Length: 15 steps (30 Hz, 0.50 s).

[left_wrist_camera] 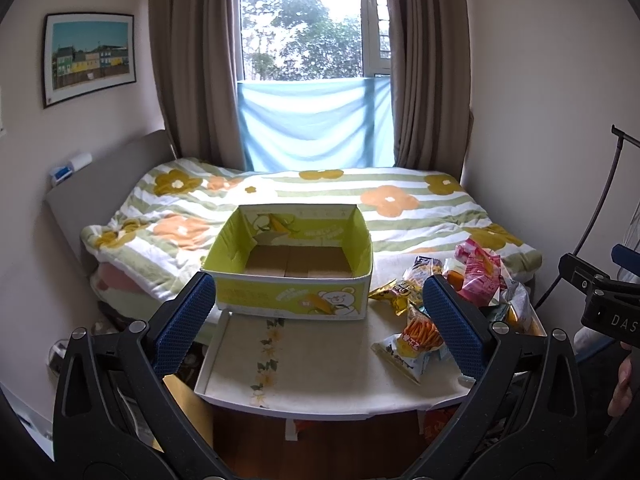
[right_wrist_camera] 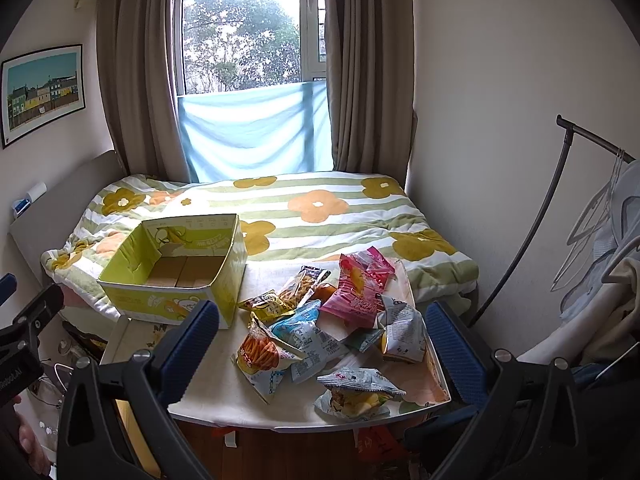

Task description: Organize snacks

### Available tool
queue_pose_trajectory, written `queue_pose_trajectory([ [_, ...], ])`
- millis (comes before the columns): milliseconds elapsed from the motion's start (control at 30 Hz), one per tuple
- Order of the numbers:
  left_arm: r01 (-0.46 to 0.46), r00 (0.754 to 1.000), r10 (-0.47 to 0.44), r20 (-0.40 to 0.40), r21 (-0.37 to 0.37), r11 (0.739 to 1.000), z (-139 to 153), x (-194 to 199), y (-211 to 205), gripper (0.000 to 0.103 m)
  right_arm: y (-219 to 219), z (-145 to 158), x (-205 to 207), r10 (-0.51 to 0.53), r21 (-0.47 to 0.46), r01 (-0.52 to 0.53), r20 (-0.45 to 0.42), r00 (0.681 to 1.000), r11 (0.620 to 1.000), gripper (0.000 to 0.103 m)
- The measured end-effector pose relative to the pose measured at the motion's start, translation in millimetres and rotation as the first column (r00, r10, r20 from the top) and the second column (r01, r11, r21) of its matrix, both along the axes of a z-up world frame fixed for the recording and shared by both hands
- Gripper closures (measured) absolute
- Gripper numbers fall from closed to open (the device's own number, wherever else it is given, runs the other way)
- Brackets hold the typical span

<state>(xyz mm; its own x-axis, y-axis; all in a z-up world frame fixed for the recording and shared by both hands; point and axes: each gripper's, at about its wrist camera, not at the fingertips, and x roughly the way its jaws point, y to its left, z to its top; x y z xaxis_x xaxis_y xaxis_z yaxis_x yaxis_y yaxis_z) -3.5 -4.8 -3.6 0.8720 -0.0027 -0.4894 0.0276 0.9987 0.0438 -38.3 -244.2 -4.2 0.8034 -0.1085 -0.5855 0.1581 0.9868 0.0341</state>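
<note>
An empty yellow-green cardboard box [left_wrist_camera: 288, 280] with a bear and corn print stands at the back left of a small white table [left_wrist_camera: 320, 368]; it also shows in the right wrist view [right_wrist_camera: 176, 272]. A pile of several snack bags [right_wrist_camera: 328, 320] lies on the table's right half, among them a pink bag [right_wrist_camera: 356, 288], an orange stick-snack bag [right_wrist_camera: 260, 356] and a grey bag [right_wrist_camera: 360, 392] near the front edge. My left gripper [left_wrist_camera: 320, 320] is open and empty, in front of the box. My right gripper [right_wrist_camera: 320, 344] is open and empty, above the pile.
A bed with a flowered striped quilt [left_wrist_camera: 360, 208] lies behind the table, under a curtained window [left_wrist_camera: 312, 40]. A clothes rack with hangers [right_wrist_camera: 592, 216] stands at the right. The table [right_wrist_camera: 224, 392] has a low raised rim.
</note>
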Motion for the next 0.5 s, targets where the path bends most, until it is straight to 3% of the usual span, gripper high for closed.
queue_pose_trajectory([
  [500, 0.006, 1.0, -0.006, -0.013, 0.001, 1.0, -2.3, 0.8, -0.8, 0.001, 3.0, -1.8, 0.2, -0.002, 0.001, 0.002, -0.001, 1.0, 1.0, 0.0],
])
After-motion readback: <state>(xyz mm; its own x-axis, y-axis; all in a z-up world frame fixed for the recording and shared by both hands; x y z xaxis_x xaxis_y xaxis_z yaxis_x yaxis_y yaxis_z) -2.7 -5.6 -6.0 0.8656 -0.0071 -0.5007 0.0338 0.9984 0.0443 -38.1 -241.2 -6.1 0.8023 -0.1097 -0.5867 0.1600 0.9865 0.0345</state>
